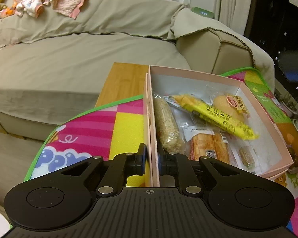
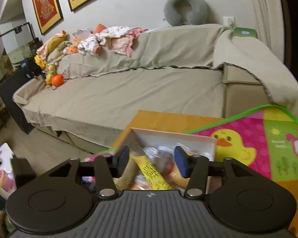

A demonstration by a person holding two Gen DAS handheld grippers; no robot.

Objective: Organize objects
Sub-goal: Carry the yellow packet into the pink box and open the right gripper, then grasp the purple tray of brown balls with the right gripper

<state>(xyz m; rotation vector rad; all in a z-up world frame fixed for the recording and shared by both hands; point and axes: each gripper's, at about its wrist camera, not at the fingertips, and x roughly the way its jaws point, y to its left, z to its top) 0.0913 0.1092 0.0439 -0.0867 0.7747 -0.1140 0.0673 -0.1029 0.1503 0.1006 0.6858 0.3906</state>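
Observation:
A pink cardboard box stands on a colourful play mat. Inside lie a yellow snack packet, a wrapped corn cob, a wrapped round bun, a bread packet and a small piece of corn. My left gripper is shut on the box's near left wall, one pad on each side of it. In the right wrist view, my right gripper hovers open over the box. The yellow packet lies below the gap between its fingers, untouched.
A wooden table top shows beyond the mat. Behind it runs a beige covered sofa with clothes piled on its back, an orange ball and a grey neck pillow. Clutter stands on the floor at the left.

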